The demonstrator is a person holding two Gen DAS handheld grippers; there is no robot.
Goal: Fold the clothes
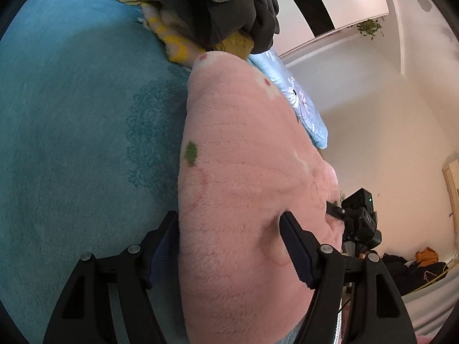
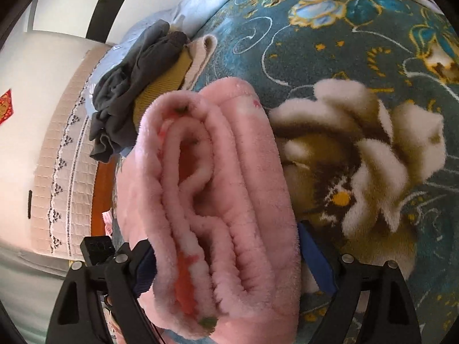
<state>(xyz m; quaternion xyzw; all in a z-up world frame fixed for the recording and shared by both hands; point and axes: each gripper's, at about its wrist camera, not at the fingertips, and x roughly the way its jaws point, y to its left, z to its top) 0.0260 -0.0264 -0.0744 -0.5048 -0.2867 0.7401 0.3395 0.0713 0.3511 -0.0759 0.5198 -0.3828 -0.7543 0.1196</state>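
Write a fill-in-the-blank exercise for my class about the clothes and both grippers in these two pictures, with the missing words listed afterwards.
1. The folded fleece garment between the fingers of both grippers is ____ in colour.
2. The left gripper has one finger pressed into the top of the fleece, its other finger on the ____ blanket.
3. The right gripper faces the garment's layered end, beside a large ____ woven into the patterned blanket.
4. Behind the fleece, dark grey clothes lie on a ____ ribbed garment.

Missing words: pink; teal; flower; mustard-yellow

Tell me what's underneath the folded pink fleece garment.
The pink fleece garment lies on a teal floral blanket; the left wrist view shows teal pile beside it. Anything directly beneath is covered.
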